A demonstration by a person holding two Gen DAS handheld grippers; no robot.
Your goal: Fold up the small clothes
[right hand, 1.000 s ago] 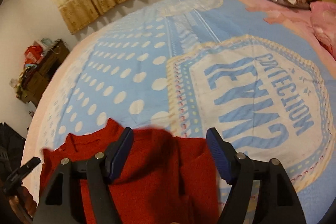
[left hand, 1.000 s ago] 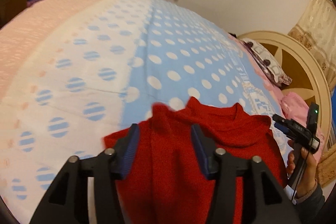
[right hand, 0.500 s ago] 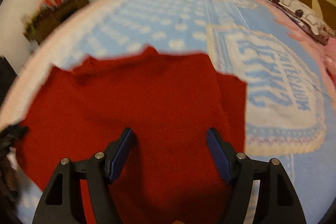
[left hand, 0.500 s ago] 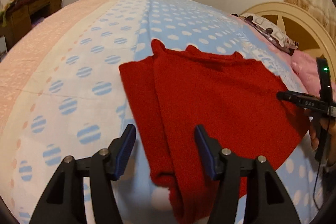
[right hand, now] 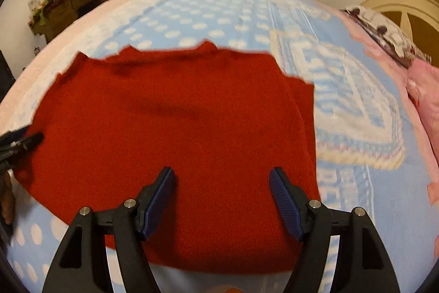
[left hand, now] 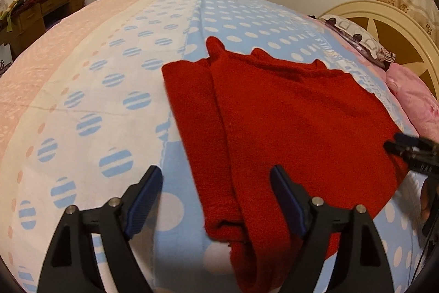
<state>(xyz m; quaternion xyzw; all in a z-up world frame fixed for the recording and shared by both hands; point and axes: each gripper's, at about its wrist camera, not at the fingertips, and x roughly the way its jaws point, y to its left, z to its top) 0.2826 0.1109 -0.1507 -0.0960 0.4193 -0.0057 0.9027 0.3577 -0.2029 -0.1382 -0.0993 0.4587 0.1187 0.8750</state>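
Note:
A red knit sweater (left hand: 288, 122) lies flat on the bed, its sleeves folded in along both sides. It also fills the middle of the right wrist view (right hand: 175, 133). My left gripper (left hand: 216, 192) is open and empty, hovering over the sweater's near left edge and sleeve. My right gripper (right hand: 222, 192) is open and empty above the sweater's near hem. The right gripper's tip (left hand: 411, 153) shows at the sweater's right edge in the left wrist view. The left gripper's tip (right hand: 16, 144) shows at its left edge in the right wrist view.
The bed has a blue, white and pink dotted cover (left hand: 90, 106) with a lettered panel (right hand: 351, 111). Pillows (left hand: 359, 37) and a pink cloth (left hand: 414, 100) lie by the round headboard (left hand: 389, 26) on the right. A cluttered wooden desk (left hand: 35, 10) stands far left.
Both grippers have pulled back and risen from the sweater, so more of it shows laid flat. Both jaws stand a little wider open.

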